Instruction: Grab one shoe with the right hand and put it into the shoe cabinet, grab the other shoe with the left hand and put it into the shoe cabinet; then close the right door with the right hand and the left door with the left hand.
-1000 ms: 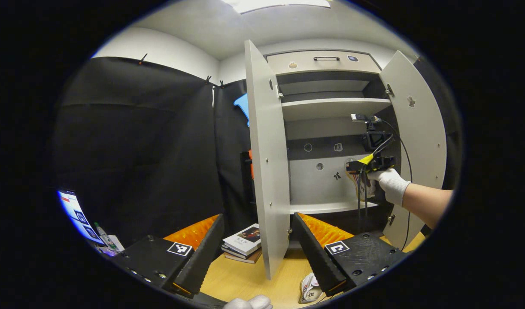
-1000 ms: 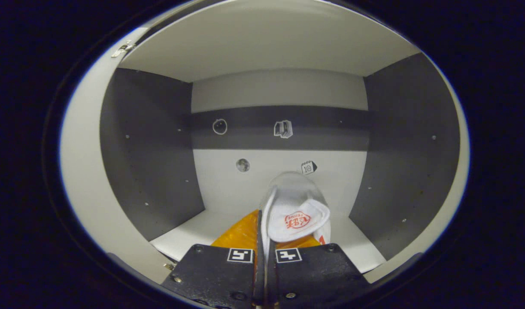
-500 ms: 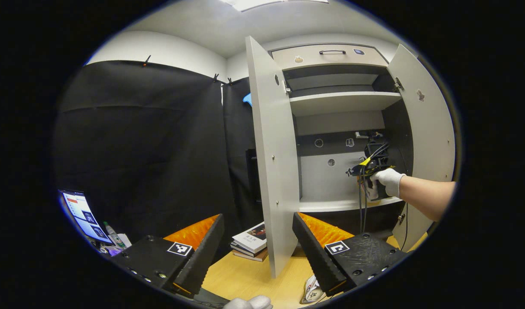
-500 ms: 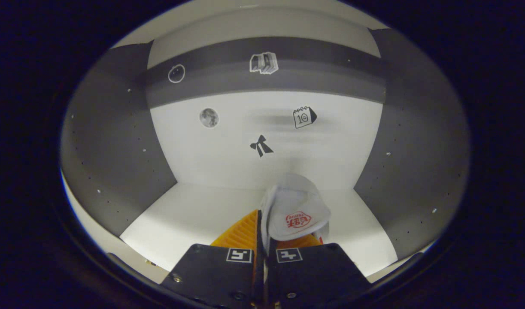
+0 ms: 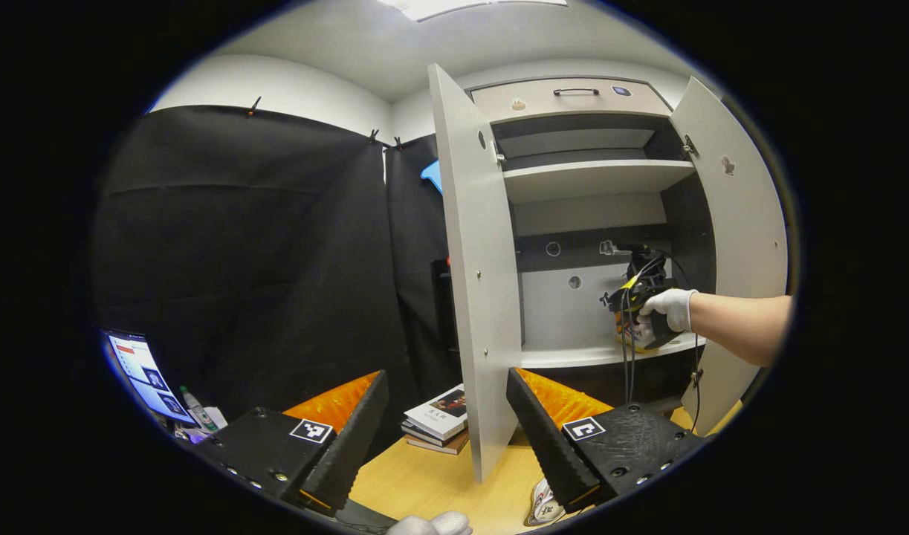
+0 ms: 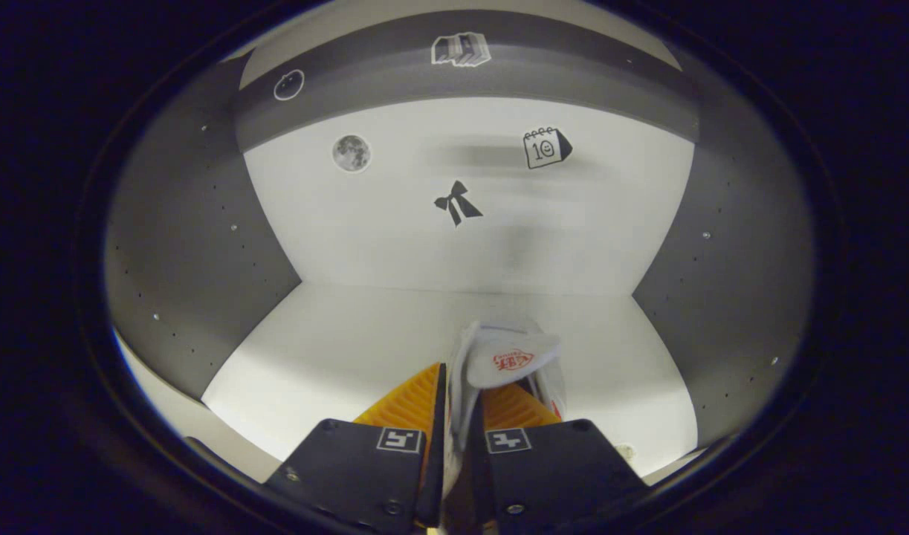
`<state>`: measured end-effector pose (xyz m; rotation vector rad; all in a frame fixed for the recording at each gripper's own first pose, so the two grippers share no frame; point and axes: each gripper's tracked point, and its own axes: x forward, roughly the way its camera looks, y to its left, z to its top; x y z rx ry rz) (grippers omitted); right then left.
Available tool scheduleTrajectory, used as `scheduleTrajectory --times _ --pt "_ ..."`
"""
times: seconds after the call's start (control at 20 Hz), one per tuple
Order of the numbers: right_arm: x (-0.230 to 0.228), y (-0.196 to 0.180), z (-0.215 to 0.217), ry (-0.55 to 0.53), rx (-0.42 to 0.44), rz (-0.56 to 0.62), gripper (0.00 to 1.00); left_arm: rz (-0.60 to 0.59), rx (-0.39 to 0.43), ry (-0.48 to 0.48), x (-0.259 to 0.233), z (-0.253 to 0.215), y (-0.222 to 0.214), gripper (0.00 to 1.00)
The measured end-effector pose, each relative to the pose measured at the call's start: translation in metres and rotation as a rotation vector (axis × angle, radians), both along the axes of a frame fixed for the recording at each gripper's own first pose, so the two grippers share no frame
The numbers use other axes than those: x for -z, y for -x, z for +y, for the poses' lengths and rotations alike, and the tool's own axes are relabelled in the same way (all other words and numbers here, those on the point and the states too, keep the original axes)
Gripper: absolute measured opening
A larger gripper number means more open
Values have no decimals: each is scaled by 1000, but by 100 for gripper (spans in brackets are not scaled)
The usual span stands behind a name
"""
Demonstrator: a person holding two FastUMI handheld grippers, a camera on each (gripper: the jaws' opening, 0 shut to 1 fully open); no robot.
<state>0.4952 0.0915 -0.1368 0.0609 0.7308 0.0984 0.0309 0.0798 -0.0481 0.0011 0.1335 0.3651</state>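
The second shoe (image 5: 545,507) is mostly cut off on the table (image 5: 439,483) beneath the wide-open left gripper (image 5: 443,431). The right gripper (image 6: 458,416), clamped on a white shoe (image 6: 499,364), holds it over the cabinet's (image 5: 595,174) lower shelf (image 6: 335,357)

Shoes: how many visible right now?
2. One white fabric shoe with a red logo is pinched in the right gripper over the white cabinet shelf. The other white shoe lies on the wooden floor beside the left gripper.
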Motion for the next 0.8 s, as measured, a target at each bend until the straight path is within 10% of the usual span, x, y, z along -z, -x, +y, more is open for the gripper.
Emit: scheduleTrajectory --times 0.15,0.35,0.5,0.8 --pt "-13 12 -2 -29 14 -45 52 9 -8 -22 1 9 5 96" --pt "-48 42 -11 -5 39 -204 55 8 8 -26 1 14 10 100" --pt "-84 76 -21 59 49 -358 85 -8 34 -23 -2 10 13 100" --pt "-143 185 -25 32 30 -571 100 -26 148 -28 0 -8 13 96"
